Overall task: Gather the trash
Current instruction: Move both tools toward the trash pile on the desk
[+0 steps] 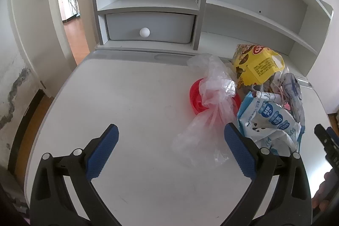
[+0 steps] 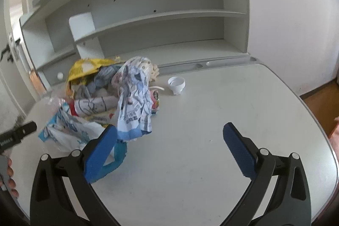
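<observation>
Hovering low over the white desk [image 1: 118, 99], the left gripper [image 1: 170, 137] has its blue-padded fingers spread wide with nothing between them, and its right-hand finger sits just at the edge of a crumpled clear plastic bag [image 1: 208, 107], which looks like a line-up for a first grab. That bag is draped across a red bowl-like thing [image 1: 195, 96] (only its rim shows through the film), so pulling the plastic may drag the red piece along. The trash lies heaped together near the middle of the desk, in front of the shelf unit [image 1: 148, 3]: a yellow snack wrapper [image 1: 260, 65] at the back, a blue-and-white packet [image 1: 269, 120] at the front, and a crinkled printed wrapper [image 2: 135, 103] standing tall on the right-hand side. The right gripper [image 2: 170, 137] is likewise spread and empty, its left-hand finger overlapping the near edge of the heap in its own view, so each tool seems set to flank the pile from its own side. A small white cup [image 2: 177, 84] stands apart, just beyond the heap, easy to miss in a sweep. Nothing is collected yet, by my reading, and no bin is visible.
</observation>
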A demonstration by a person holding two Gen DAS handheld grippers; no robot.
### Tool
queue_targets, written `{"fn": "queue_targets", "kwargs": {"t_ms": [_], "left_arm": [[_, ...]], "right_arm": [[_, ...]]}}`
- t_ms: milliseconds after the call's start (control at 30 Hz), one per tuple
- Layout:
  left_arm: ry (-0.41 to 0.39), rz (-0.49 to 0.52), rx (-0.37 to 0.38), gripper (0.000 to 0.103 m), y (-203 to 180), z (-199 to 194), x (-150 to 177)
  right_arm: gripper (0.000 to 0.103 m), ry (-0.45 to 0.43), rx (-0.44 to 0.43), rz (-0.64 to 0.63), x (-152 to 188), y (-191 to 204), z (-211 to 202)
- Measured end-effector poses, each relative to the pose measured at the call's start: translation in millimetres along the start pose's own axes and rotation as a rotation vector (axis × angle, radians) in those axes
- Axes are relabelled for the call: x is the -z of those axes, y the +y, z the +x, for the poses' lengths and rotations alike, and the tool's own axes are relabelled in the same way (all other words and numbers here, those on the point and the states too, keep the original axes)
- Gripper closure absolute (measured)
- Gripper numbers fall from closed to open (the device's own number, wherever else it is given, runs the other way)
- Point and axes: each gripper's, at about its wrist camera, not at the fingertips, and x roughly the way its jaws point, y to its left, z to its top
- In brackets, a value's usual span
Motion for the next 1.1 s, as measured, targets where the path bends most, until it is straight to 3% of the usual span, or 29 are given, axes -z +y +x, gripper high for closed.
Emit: {"fn": "queue_targets", "kwargs": {"t_ms": [100,333,1100], "left_arm": [[-0.004,-0.002,0.011,0.006,0,-1,0],[-0.002,0.008,0.016,0.006,-5,-3,1],[-0.004,0.032,0.02,0.006,-13,-9,2]], "right_arm": [[0.006,0.009,0.037,0.048,0,-8,2],[0.006,0.027,0.028,0.112,-1,-21,5],[0.006,0.022,0.035,0.118,-1,-23,5]]}}
